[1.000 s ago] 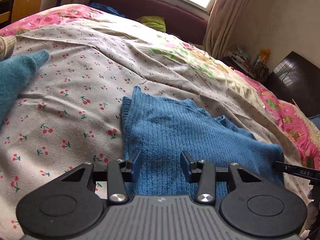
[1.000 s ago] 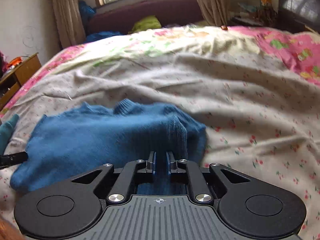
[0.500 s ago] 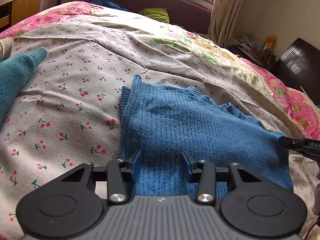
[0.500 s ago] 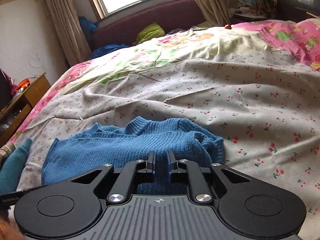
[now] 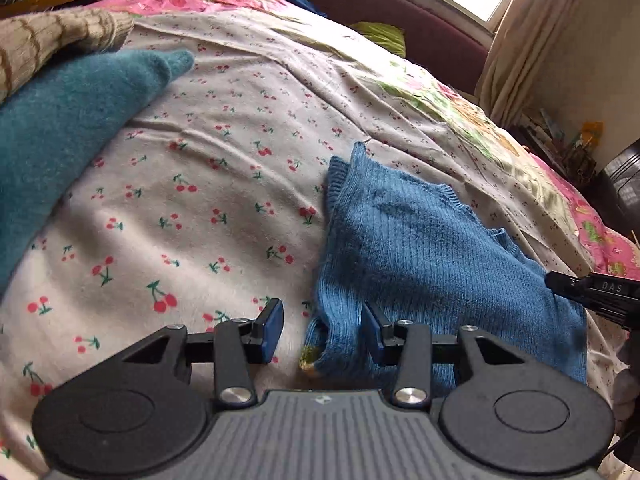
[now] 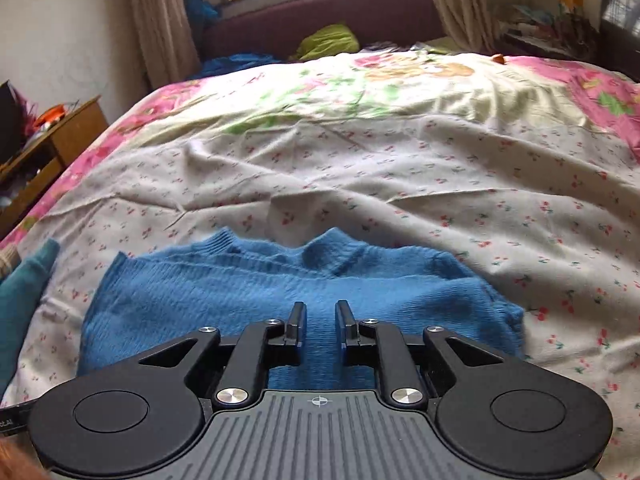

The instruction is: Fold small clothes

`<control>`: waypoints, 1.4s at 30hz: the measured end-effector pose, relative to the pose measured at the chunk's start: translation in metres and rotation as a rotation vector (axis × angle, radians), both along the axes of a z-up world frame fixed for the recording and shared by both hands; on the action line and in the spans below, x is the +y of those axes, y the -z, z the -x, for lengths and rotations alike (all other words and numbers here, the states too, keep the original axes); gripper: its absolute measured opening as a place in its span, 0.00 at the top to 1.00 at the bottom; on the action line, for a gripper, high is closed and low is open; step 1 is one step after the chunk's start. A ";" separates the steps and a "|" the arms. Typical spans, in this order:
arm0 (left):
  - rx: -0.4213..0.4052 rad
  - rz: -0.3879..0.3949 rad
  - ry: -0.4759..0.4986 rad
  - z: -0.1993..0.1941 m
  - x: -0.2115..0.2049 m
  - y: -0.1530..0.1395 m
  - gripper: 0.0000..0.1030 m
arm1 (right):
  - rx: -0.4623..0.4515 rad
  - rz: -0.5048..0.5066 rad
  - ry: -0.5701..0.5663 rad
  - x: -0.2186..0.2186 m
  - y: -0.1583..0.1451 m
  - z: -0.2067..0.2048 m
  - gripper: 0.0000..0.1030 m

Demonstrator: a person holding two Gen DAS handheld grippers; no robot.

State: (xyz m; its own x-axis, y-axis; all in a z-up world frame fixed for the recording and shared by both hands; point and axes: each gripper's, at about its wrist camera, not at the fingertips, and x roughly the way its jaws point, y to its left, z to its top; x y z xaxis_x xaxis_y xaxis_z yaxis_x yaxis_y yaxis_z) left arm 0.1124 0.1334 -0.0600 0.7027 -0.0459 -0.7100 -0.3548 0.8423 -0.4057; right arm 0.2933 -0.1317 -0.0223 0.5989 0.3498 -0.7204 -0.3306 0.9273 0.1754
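Item: blue knit sweater (image 6: 280,292), ribbed, folded into a rough rectangle, collar bumps at the far edge, lying on the cherry-print bedspread (image 6: 460,184).

Risk: its loose near-left corner could drag and undo the fold if snagged.

Right gripper (image 6: 320,322): jaws just opened, clear of the knit.

Left gripper (image 5: 320,332): jaws apart, straddling that corner, nothing gripped.

Nearby: teal garment (image 5: 68,128).
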 end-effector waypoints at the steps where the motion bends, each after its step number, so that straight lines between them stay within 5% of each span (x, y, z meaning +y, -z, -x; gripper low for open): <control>1: -0.001 0.008 0.002 0.002 0.000 0.001 0.49 | 0.026 0.021 -0.007 0.011 0.006 -0.004 0.66; 5: -0.018 0.037 0.037 0.003 -0.001 0.004 0.48 | 0.043 0.095 0.037 0.035 0.008 -0.005 0.63; 9: -0.042 0.086 0.062 0.003 -0.001 0.006 0.48 | 0.001 0.100 -0.096 0.077 -0.023 0.011 0.63; 11: -0.051 0.099 0.083 0.004 -0.003 0.006 0.46 | 0.047 0.102 -0.188 0.109 -0.026 0.009 0.55; 18: -0.085 0.221 0.092 0.012 0.010 0.009 0.45 | 0.206 0.253 -0.323 0.222 0.006 -0.008 0.54; 22: -0.097 0.260 0.095 0.013 0.014 0.011 0.45 | 0.215 0.379 -0.343 0.259 0.024 -0.008 0.39; 25: -0.101 0.270 0.099 0.013 0.015 0.012 0.45 | 0.172 0.484 -0.379 0.274 0.035 -0.002 0.37; 27: -0.105 0.271 0.103 0.014 0.015 0.012 0.45 | 0.155 0.504 -0.387 0.273 0.036 0.000 0.42; 29: -0.108 0.260 0.105 0.015 0.013 0.011 0.45 | 0.129 0.538 -0.399 0.268 0.034 0.002 0.66; 32: -0.116 0.204 0.112 0.016 0.005 0.008 0.44 | 0.129 0.525 -0.420 0.254 0.029 -0.002 0.83; 42: -0.164 -0.062 0.114 0.024 -0.034 -0.003 0.30 | 0.136 0.214 -0.321 0.177 -0.024 -0.006 0.89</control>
